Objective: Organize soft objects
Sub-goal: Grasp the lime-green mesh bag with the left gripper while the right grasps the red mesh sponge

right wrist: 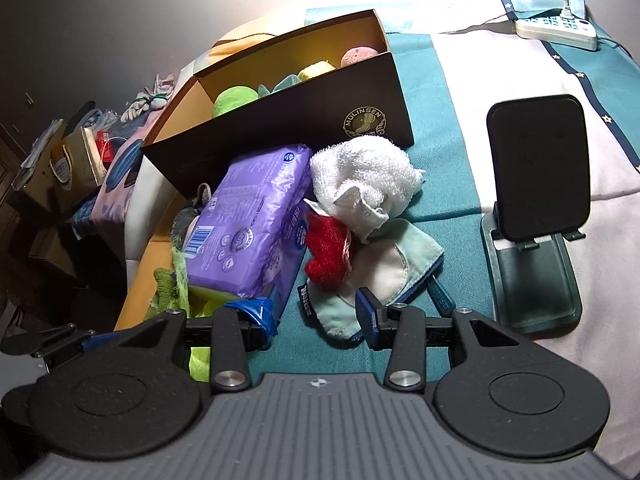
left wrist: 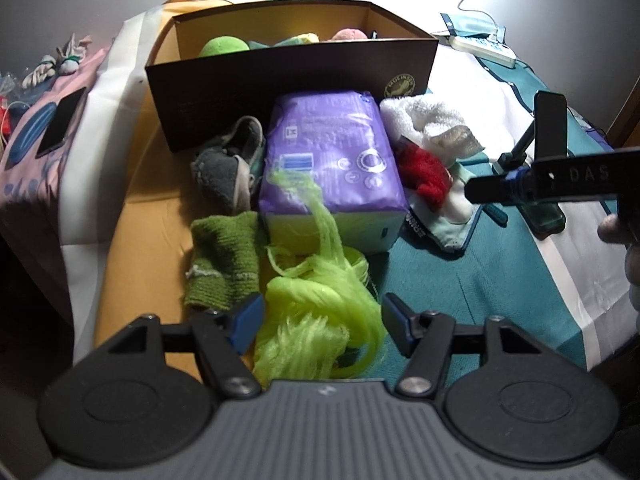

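A neon green mesh bundle point(left wrist: 316, 320) lies on the bed between the blue pads of my left gripper point(left wrist: 322, 326). The jaws are open around it, and one strand trails up onto a purple soft pack point(left wrist: 328, 160). Beside the pack lie a green knitted sock point(left wrist: 224, 264), grey slippers point(left wrist: 228, 168), a white towel point(right wrist: 360, 176) and a red cloth point(right wrist: 328, 252). My right gripper point(right wrist: 314, 316) hangs open over the teal cover, with nothing between its fingers. Its right pad is next to a mint cloth point(right wrist: 400, 264). Behind stands a brown box point(right wrist: 300, 120) holding plush toys.
A dark phone on a green stand point(right wrist: 536, 208) stands at the right on the bed. A white power strip point(right wrist: 556, 32) and its cable lie at the far right. At the left, a pink cloth point(left wrist: 36, 148) carries small items, and the bed's edge drops off there.
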Available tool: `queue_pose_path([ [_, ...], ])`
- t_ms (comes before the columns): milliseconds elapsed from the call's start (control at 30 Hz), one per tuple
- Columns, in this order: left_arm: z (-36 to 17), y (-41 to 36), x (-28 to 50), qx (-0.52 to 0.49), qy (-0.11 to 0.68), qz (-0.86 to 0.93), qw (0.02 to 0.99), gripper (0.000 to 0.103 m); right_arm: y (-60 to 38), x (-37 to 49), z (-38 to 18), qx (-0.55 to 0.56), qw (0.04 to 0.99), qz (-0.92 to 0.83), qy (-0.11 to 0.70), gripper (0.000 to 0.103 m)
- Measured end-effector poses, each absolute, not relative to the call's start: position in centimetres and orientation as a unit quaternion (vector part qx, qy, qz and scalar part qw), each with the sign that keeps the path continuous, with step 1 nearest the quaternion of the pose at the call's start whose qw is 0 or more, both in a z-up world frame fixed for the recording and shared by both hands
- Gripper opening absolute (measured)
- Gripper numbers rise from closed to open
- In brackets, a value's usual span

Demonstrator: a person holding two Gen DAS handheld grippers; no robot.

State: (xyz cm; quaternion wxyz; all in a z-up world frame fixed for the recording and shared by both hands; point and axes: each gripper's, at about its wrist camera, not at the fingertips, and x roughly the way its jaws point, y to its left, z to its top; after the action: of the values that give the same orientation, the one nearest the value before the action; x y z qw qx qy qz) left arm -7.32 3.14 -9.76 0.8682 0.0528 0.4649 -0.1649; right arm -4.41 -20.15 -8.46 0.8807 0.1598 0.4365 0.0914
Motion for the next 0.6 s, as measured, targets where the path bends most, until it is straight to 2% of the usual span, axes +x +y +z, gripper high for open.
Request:
queue_pose_path([
  [367, -10.6, 2.4, -6.6, 0.064, 0.455, -0.183, 0.869, 0.064, -19.8, -1.2, -10.0, 0.157, 0.881, 0.073, 0.439, 0.026],
  [433, -10.7, 2.2, -6.5, 0.068, 0.454, -0.187, 0.869, 0.058, -19.6, -0.8, -10.2, 0.159, 0.881, 0.074, 0.440, 0.026],
  [600, -11.0, 2.4, -6.0, 0.070, 0.456, -0.186, 0.867, 0.057, -19.2, 0.1, -10.9, 0.155, 0.882, 0.072, 0.439, 0.025],
])
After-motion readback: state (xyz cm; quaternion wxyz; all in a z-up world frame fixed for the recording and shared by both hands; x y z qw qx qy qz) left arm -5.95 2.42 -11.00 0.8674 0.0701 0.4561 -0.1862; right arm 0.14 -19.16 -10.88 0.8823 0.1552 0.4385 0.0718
